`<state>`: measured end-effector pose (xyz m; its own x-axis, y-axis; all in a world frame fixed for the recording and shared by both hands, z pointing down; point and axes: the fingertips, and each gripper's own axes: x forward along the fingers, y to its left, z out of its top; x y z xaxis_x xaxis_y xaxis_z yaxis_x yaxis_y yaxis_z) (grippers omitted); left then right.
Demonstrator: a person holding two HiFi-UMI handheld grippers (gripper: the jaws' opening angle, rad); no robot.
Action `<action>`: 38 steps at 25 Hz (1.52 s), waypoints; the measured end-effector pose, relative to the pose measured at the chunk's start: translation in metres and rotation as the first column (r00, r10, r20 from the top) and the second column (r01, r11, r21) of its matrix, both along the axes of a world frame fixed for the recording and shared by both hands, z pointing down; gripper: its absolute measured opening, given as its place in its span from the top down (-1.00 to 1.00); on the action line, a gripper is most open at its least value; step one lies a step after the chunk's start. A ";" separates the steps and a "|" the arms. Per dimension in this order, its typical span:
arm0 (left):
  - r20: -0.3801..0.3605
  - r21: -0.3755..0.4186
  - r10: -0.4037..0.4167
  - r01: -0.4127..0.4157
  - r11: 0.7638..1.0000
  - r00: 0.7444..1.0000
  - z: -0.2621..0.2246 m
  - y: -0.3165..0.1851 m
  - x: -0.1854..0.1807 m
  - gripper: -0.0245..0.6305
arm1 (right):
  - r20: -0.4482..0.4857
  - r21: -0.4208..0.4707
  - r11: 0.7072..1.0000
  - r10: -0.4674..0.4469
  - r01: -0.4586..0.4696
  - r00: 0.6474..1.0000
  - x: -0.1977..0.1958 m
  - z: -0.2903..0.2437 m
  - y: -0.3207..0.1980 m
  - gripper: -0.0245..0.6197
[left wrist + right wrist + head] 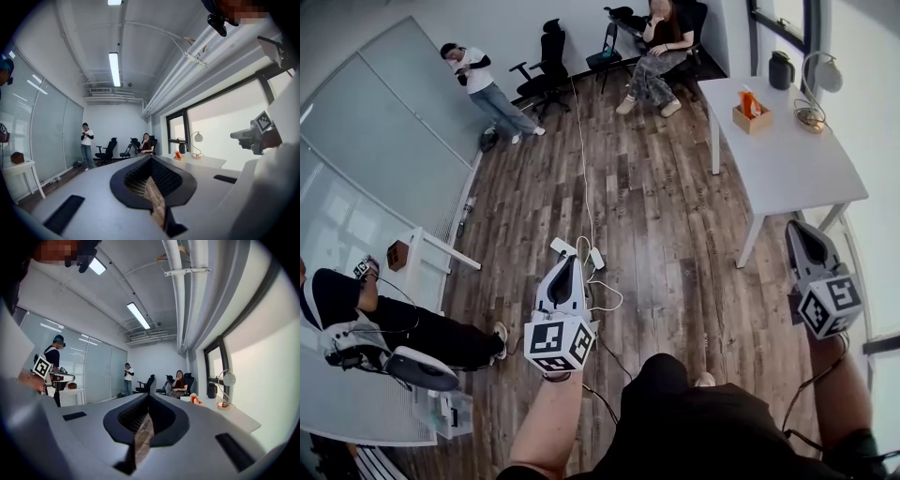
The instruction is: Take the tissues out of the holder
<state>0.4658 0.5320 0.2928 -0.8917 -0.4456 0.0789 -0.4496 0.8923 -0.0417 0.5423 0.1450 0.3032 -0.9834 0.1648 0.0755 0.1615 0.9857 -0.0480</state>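
**Both Grippers Closed, Tissues Far Off**

The left hand-held gripper [567, 262] hung over the wood floor [656, 234] with its jaws together and nothing in them. Far ahead stood a white worktop [797, 169]. On it sat the wooden holder [753, 119], with the orange tissues [749, 99] sticking up inside. A black jug [781, 70] and a lamp [827, 75] stood near it. The right hand-held gripper [800, 234] was closed too and empty, well apart from the holder.
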 end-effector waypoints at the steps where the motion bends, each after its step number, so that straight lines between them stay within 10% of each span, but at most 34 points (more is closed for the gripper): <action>1: -0.004 0.005 -0.011 0.011 1.000 1.000 0.003 -0.001 -0.004 0.91 | -0.012 -0.014 1.000 -0.009 0.009 1.000 -0.006 0.003 -0.001 0.91; 38: -0.041 0.061 0.224 -0.221 0.973 0.974 0.034 -0.062 -0.390 0.91 | -0.039 0.041 0.983 0.183 -0.181 0.982 -0.317 0.002 -0.033 0.91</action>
<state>0.0759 0.4702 0.3268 -0.7654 -0.6376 0.0875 -0.6376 0.7697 0.0313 0.2256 0.1119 0.3051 -0.9926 -0.0202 0.1201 -0.0219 0.9997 -0.0136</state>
